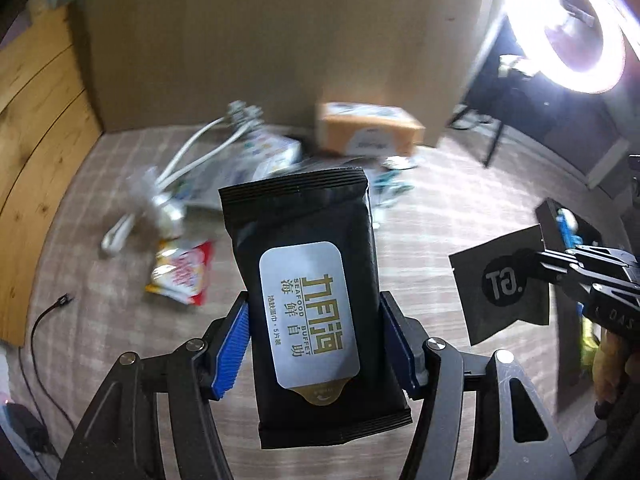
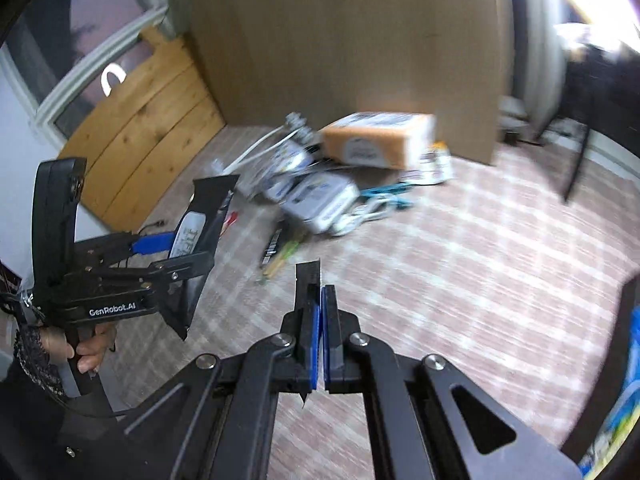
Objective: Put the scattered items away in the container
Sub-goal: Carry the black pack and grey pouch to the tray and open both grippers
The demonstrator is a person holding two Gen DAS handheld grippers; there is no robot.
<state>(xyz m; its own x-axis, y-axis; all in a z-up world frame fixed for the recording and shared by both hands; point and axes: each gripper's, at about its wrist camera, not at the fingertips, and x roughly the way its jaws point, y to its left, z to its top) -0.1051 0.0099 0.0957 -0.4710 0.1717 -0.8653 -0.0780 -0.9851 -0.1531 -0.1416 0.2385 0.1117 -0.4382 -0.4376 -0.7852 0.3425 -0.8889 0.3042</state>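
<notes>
My left gripper (image 1: pixel 314 332) is shut on a black wet-wipes pack (image 1: pixel 308 288) with a silver label, held above the checked cloth; it also shows in the right wrist view (image 2: pixel 200 220). My right gripper (image 2: pixel 320 292) is shut on a thin black card (image 2: pixel 308 280), seen edge-on; in the left wrist view the card (image 1: pixel 500 284) bears a round "GT." logo. A black container (image 1: pixel 568 232) holding blue items sits at the right edge. Scattered items lie ahead: an orange box (image 1: pixel 368 132), white packets (image 2: pixel 320 196), a red-and-white snack packet (image 1: pixel 182 276), white cables (image 1: pixel 192 156).
A large cardboard panel (image 1: pixel 260 40) stands behind the pile. A wooden board (image 1: pixel 36 100) leans at the left. A ring light (image 1: pixel 580 28) glares at the upper right. A black cable (image 1: pixel 44 320) trails at the left. Sticks and a dark bar (image 2: pixel 276 252) lie on the cloth.
</notes>
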